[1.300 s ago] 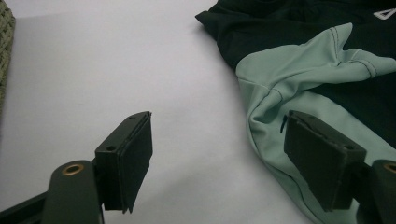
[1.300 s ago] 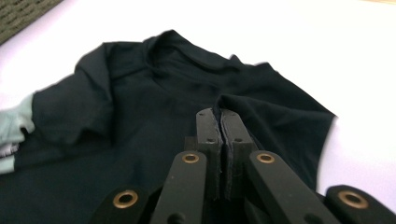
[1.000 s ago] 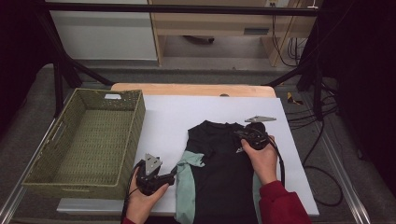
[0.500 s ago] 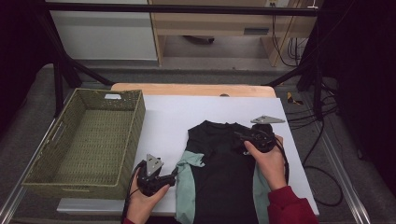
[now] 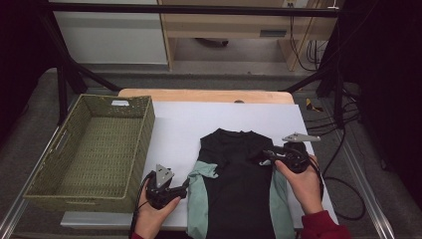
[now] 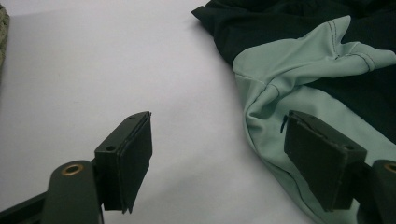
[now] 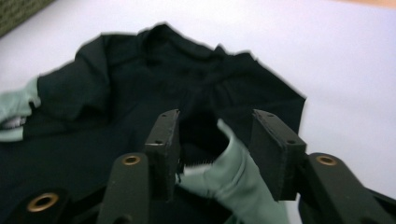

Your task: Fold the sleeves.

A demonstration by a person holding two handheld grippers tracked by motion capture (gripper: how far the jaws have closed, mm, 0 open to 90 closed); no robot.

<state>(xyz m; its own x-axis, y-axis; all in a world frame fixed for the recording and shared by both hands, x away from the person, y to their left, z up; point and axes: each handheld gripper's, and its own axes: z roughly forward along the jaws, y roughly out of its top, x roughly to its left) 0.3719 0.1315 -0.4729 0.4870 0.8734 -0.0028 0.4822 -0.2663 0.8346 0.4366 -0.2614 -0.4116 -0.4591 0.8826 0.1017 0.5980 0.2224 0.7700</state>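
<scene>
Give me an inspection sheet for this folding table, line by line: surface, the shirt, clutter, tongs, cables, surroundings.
Surface: white table top, wooden strip along the far edge.
Job's things: black shirt with mint green sleeves lies flat, both sleeves folded inward onto it.
Clutter: woven basket at the table's left, nothing seen inside.
Grippers: left tongs open beside the left sleeve, not touching it; right tongs have just been opening, the right sleeve loose between the jaws.
Cables: one trails from each gripper; more lie on the floor at right.
Surroundings: dark metal frame, wooden furniture behind.
</scene>
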